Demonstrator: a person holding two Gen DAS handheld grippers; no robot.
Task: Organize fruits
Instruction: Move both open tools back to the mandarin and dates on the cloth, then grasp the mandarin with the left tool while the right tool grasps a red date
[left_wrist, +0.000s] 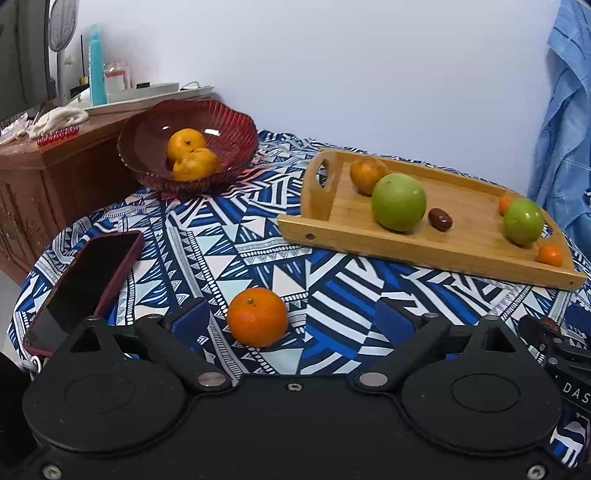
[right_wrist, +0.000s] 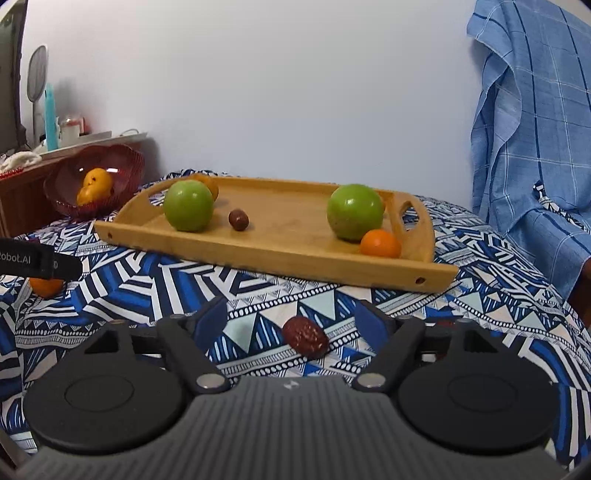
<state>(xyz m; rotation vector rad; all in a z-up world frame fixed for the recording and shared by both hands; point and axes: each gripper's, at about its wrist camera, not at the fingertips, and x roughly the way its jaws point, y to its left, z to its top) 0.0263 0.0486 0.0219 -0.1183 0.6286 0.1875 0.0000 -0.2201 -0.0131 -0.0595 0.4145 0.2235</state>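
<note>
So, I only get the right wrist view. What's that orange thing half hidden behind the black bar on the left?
Observer: An orange on the cloth. It sits between the fingers of the open left gripper, and neither finger touches it.
Operator: Anything further left that I can't see?
Observer: A phone in a red case lies on the cloth beside that gripper, its screen dark.
Operator: And the bowl is a blur to me. What's in it?
Observer: Two oranges, touching, in the red bowl.
</note>
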